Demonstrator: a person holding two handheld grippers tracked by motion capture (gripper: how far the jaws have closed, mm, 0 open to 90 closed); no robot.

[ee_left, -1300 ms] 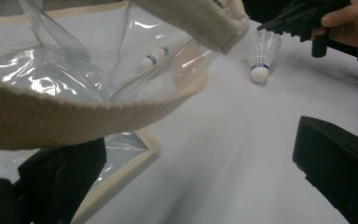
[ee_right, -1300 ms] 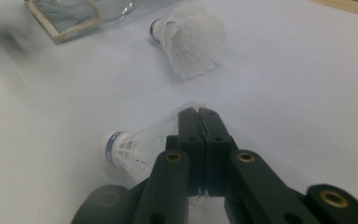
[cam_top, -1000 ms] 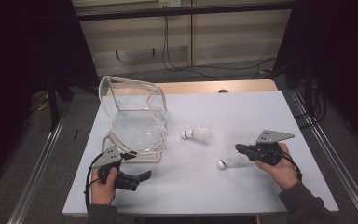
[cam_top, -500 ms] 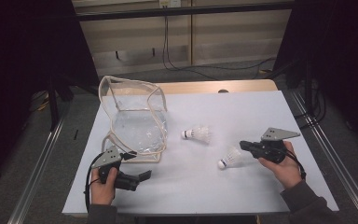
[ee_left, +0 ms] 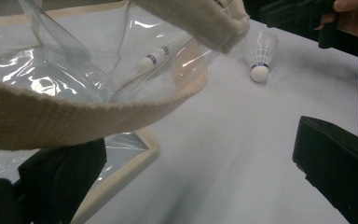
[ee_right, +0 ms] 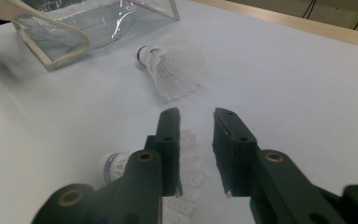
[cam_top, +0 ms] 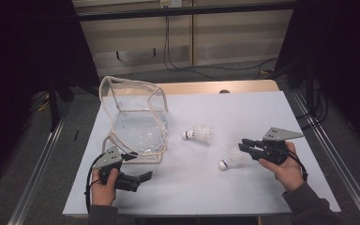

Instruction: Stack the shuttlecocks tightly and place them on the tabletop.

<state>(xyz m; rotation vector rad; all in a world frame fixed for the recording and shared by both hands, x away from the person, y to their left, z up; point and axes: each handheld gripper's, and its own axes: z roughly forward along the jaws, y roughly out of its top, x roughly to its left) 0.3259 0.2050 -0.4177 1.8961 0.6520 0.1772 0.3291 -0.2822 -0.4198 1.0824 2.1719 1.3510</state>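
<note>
A clear plastic bag (cam_top: 138,126) with beige trim stands at the table's left. Two white shuttlecocks lie to its right, one at mid-table (cam_top: 199,133) and one nearer the front (cam_top: 230,159). My right gripper (cam_top: 244,146) is open and low over the nearer one. In the right gripper view its jaws (ee_right: 196,114) straddle that shuttlecock's feathers, the cork (ee_right: 114,165) pointing left, with the other shuttlecock (ee_right: 172,65) ahead. My left gripper (cam_top: 136,180) is wide open in front of the bag. In the left gripper view the bag's strap (ee_left: 74,116) crosses above the jaws.
The white tabletop (cam_top: 243,108) has free room at the right and front. A wooden strip (cam_top: 215,86) runs along its far edge. Metal rails (cam_top: 333,154) lie on the floor on both sides. Cables hang by the back wall.
My right gripper has crept slightly left over the nearer shuttlecock's feathers. The shuttlecocks, the bag and my left gripper have stayed put.
</note>
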